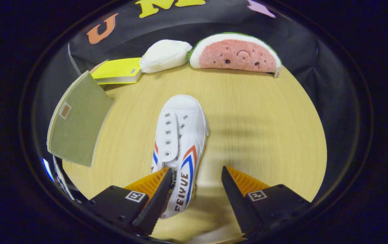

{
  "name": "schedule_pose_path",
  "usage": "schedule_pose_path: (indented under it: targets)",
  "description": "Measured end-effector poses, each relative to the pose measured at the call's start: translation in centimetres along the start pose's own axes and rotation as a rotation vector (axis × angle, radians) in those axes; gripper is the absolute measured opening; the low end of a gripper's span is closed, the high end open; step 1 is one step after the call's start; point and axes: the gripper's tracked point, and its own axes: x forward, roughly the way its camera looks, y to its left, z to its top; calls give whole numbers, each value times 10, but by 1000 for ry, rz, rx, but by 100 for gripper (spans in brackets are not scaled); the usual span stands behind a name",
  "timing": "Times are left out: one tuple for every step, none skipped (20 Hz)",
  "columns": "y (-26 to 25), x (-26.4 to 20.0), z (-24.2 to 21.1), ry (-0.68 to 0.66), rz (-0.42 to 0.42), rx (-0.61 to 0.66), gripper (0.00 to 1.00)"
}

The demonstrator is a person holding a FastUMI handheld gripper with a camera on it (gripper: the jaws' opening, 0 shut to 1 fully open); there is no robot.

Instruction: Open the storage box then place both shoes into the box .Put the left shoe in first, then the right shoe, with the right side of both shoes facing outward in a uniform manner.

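Gripper view shows the white canvas lace-less shoe with red and blue stripes lying on the pale wooden counter, its long axis running straight ahead, heel between the fingers of the released tool, toe pointing beyond them.

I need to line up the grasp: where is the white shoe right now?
The white shoe lies on the wooden table, heel between the open gripper fingers, toe pointing toward the watermelon plush.

wooden table: shoe, book, plushies
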Motion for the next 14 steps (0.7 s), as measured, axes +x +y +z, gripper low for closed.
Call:
schedule_pose_path:
  targets:
    - [5,2,0,5,17,-3,84]
    - [12,4,0,9,62,-9,65]
    - [10,4,1,-3,55,-4,47]
    - [9,2,2,-5,44,4,29]
    - [5,4,1,-11,34,15,23]
    - [6,2,4,-21,34,33,9]
    - [6,4,1,-23,33,46,6]
    - [7,1,2,-33,36,62,6]
    - [9,-3,2,-45,46,74,6]
    - [13,-11,2,-64,61,94,6]
    - [17,-19,2,-81,80,117,5]
    - [20,-27,2,-98,97,134,5]
    - [24,-36,3,-124,112,148,5]
    - [27,-46,4,-150,121,159,5]
